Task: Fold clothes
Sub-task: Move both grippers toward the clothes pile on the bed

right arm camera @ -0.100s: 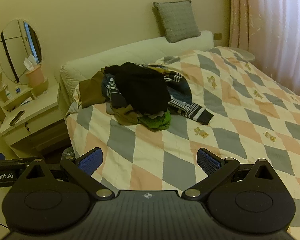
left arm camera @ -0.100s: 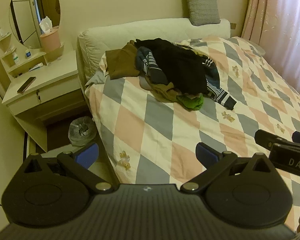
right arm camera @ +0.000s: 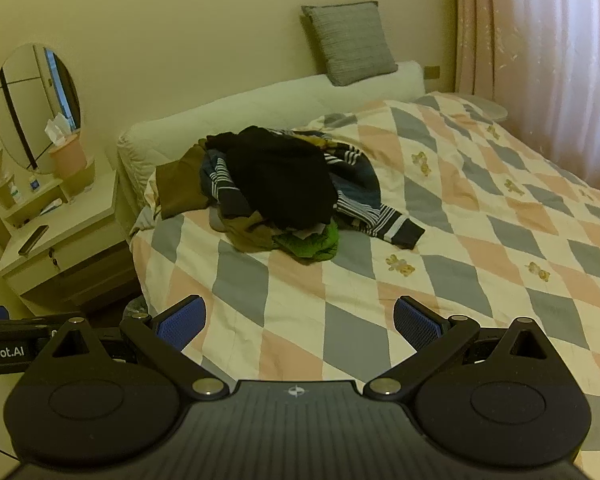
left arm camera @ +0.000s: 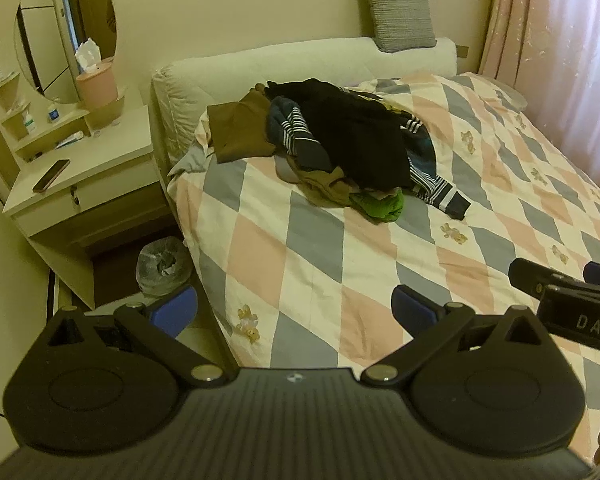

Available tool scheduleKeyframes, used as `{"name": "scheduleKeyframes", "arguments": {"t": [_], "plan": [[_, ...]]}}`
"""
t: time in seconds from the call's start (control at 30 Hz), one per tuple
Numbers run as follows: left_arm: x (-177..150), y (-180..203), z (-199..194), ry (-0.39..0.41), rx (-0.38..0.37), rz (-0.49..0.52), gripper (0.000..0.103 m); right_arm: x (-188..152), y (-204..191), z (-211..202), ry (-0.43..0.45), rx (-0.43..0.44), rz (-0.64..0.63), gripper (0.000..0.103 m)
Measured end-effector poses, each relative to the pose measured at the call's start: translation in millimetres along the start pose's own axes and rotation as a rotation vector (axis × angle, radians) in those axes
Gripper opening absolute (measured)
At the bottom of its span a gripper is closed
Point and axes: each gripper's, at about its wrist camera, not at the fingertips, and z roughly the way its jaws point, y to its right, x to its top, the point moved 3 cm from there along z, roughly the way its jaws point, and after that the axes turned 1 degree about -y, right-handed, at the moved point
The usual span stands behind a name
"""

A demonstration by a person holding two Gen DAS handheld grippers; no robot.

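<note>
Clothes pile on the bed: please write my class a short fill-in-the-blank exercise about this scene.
1. The clothes pile lies on a quilt patterned with ____.
2. The topmost garment is ____ in colour.
3. The jaws of the left gripper and the right gripper stand ____.
4. The phone lies on the ____.

Answers: diamonds; black; open; dresser

We are seeing dim, yellowish light, brightest glowing through the curtain at right; fisheye bending is curving edges, corners vignetting dark.

Black grippers — blue pads
</note>
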Motion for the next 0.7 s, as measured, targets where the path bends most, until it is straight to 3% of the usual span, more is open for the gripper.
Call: {"name": "scheduleKeyframes", "arguments": {"t": [0.17, 0.43, 0.7], "plan": [[1, 17, -1, 0.007, 0.047, 0.067, 0.102, 2, 7, 1, -0.012, 0.004, 0.012, 0.103], [20, 6, 4, -0.030, -0.012, 0.074, 0.102, 12, 10, 9, -0.025, -0.009, 0.038, 0.103], [27, -11, 45, -0.061, -0.036, 0.055, 0.102, 22, -3, 34, 0.012, -0.027, 0.048, 0.103]]}}
